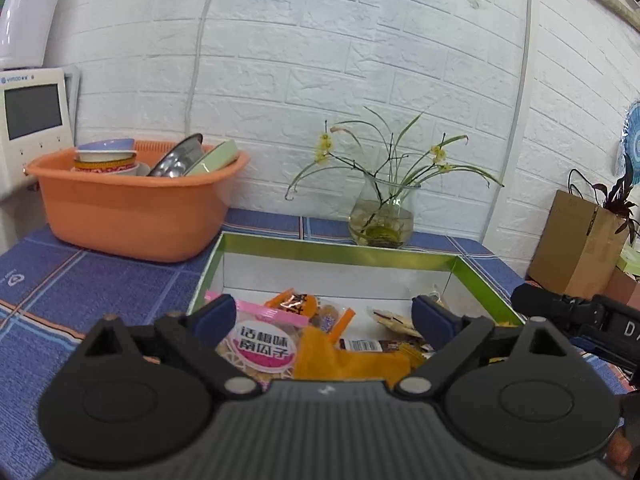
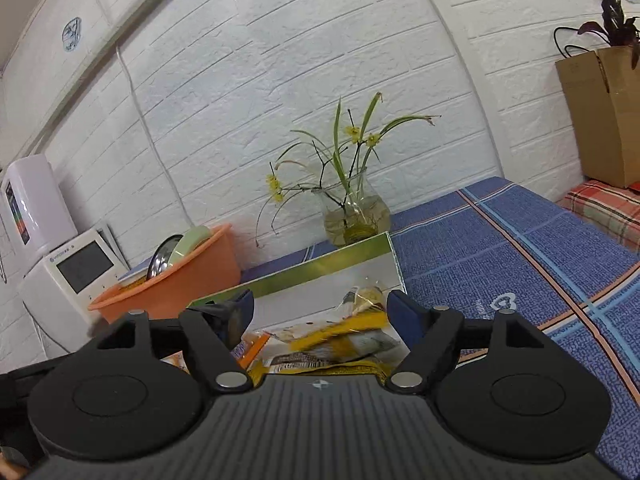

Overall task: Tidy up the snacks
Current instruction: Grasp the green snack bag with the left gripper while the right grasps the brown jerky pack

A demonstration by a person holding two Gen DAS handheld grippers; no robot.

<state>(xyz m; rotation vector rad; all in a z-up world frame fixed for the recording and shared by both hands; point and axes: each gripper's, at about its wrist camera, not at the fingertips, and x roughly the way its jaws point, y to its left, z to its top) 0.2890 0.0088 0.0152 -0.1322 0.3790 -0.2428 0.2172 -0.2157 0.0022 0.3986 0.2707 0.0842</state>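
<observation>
the left gripper [image 1: 324,314] points slightly downward, its jaws spread wide with nothing pressed between the blue pads [image 1: 218,316]. the right gripper [image 2: 320,312] is likewise tilted a little downward, jaws wide apart and gripping nothing. in the left wrist view the right gripper's black body [image 1: 576,312] shows at the right edge, close alongside.

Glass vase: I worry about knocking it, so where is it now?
In both views the vase stands against the brick wall, just behind the green-rimmed box, right of the orange basin.
</observation>
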